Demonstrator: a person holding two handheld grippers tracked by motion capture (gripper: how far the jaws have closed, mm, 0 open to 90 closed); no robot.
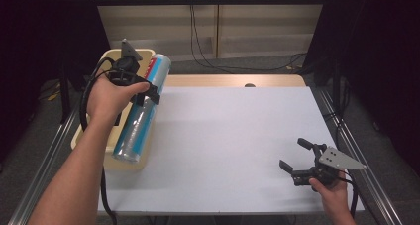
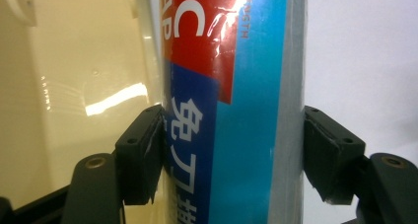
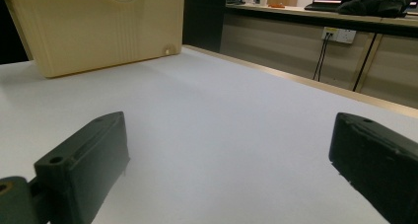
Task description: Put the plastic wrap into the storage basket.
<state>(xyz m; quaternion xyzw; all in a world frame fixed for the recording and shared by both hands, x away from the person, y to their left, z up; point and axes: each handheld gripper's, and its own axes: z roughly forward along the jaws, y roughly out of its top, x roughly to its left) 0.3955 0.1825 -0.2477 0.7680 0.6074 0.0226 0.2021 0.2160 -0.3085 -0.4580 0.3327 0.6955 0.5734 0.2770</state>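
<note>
high view shows the left gripper (image 1: 141, 88) closed across a long roll of wrap (image 1: 142, 111) in a glossy blue, red and silver sleeve. the roll lies lengthwise along the right side of a cream plastic bin (image 1: 94, 136) at the table's left edge, its near end by the bin's near right corner and its far end by the far rim. whether it rests inside the bin or on its right wall cannot be told. left gripper view has both pads against the roll (image 2: 231, 105), one each side, the bin's pale floor (image 2: 74, 86) to the left and the white table top (image 2: 365, 61) to the right.

the right gripper (image 1: 297, 158) is held low near the table's near right corner, jaws spread wide with nothing between them; in the right gripper view its jaws frame bare table, with the bin (image 3: 98, 31) well off.

judged risks: the sleeve looks slick and the roll is round, so it could twist or slide through the pads. the grip also sits toward the far end, so on a lift the long near end would likely sag and could catch the bin wall.

apart from the roll, nothing can be made out in the bin.
</note>
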